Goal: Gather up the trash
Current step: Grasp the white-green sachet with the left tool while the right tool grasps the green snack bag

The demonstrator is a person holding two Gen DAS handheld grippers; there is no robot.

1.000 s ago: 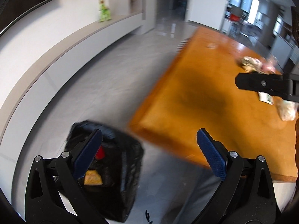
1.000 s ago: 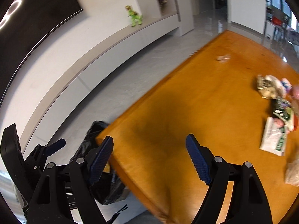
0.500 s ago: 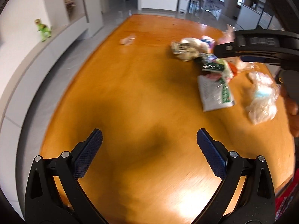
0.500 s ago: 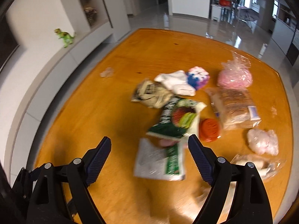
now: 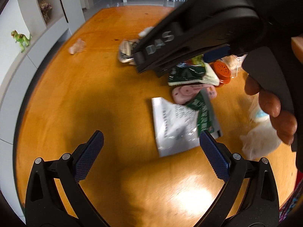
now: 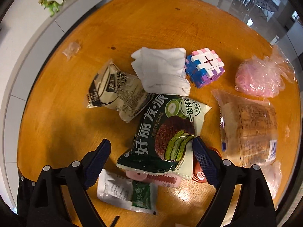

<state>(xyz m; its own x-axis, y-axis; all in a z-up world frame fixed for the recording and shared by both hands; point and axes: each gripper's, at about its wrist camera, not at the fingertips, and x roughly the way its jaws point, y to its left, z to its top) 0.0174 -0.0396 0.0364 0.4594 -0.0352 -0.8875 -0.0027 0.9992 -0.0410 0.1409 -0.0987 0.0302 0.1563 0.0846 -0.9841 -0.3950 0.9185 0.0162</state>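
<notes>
My right tongs (image 6: 149, 155) hang released over the tabletop (image 6: 132, 19), the green matcha pie wrapper (image 6: 162, 132) lying between their tips. My left tongs (image 5: 149, 151) gape too, a white sachet (image 5: 178, 124) just ahead of their right tip

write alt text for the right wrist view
The open right gripper hovers over a green snack wrapper amid litter on an orange wooden table: a white cloth, a beige wrapper, a toy cube.
</notes>
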